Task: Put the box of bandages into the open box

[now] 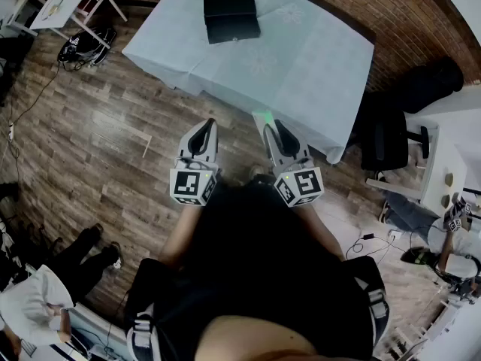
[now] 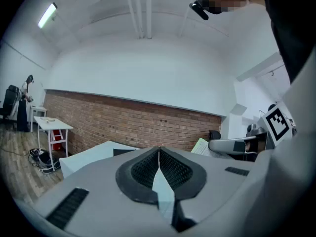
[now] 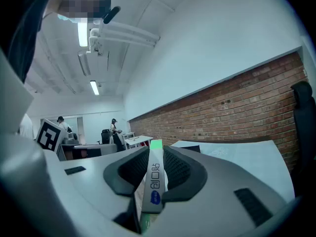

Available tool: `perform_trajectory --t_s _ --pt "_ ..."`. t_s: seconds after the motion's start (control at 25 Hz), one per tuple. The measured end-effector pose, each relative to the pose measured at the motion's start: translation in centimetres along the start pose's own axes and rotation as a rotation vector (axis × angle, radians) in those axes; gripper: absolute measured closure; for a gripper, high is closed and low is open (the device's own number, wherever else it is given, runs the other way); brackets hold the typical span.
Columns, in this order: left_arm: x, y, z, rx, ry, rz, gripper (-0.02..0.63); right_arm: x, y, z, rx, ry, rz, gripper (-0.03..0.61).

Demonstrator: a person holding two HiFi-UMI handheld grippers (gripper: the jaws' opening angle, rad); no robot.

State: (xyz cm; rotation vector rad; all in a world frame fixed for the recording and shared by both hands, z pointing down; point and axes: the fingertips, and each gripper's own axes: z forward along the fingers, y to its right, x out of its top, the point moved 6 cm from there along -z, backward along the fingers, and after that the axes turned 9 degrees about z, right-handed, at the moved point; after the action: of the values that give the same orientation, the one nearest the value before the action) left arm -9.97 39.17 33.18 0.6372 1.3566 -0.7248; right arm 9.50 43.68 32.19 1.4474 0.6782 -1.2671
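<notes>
1. Pick-up is done. The right gripper (image 1: 270,124) has its jaws clamped on the box of bandages (image 3: 154,177), a thin white carton held on edge, its green end poking out past the jaw tips.
2. The left gripper (image 2: 159,154) has its jaws pressed together with nothing between them. It is held level beside the right one and has no part in the carry.
3. Transport is not finished. Both grippers hang over the wooden floor (image 1: 113,111), short of the near corner of the surface (image 1: 301,59).
4. The open box (image 1: 231,17) is black and sits well apart from the grippers, toward the far side of the surface. Nothing can be seen inside it from here.
5. What is left, as I judge it: reach across the surface, bring the carton over the open box, lower it in, release.
6. Overall the task looks roughly half done — grasp secured, placement outstanding.
</notes>
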Motion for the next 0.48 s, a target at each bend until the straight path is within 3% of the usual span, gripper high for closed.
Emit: perform_trajectory --t_s 0.48 --pt "0.64 -0.34 0.16 0.06 0.044 0.02 0.58 0.0 0.82 0.43 -0.011 -0.008 0.006 0.474"
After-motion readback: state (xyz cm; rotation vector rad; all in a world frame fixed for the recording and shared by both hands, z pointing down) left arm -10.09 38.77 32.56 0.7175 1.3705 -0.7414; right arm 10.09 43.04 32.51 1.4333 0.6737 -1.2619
